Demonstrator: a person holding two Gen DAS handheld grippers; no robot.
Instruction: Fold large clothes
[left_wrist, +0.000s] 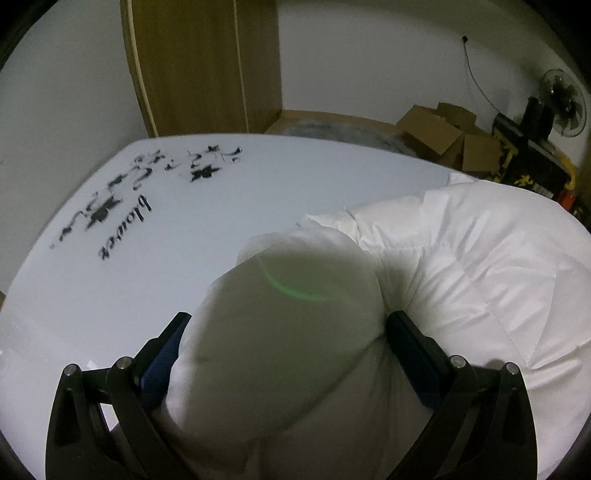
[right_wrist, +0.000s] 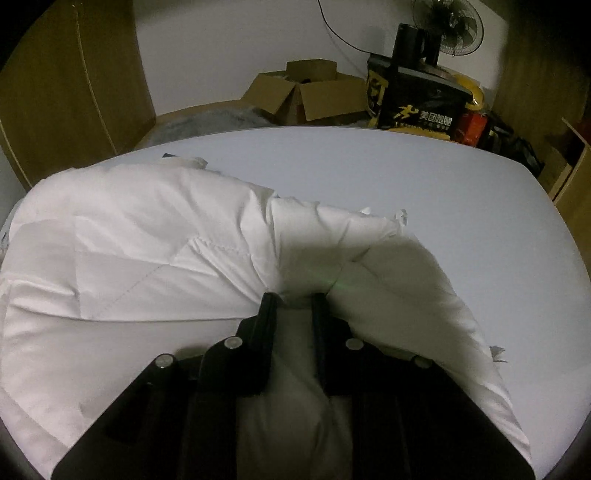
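Table (left_wrist: 110, 302) print reads "flower" (left_wrist: 123, 227), black script among ink blossoms, far left. White padded garment (left_wrist: 480, 266) heaped on table's right half. Left gripper (left_wrist: 284, 317) clamped wide on a thick bunch; right gripper (right_wrist: 293, 297) pinching a fold, jaws nearly together.

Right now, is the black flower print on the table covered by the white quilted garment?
No, the flower print lies bare on the table, well to the left of the white garment.
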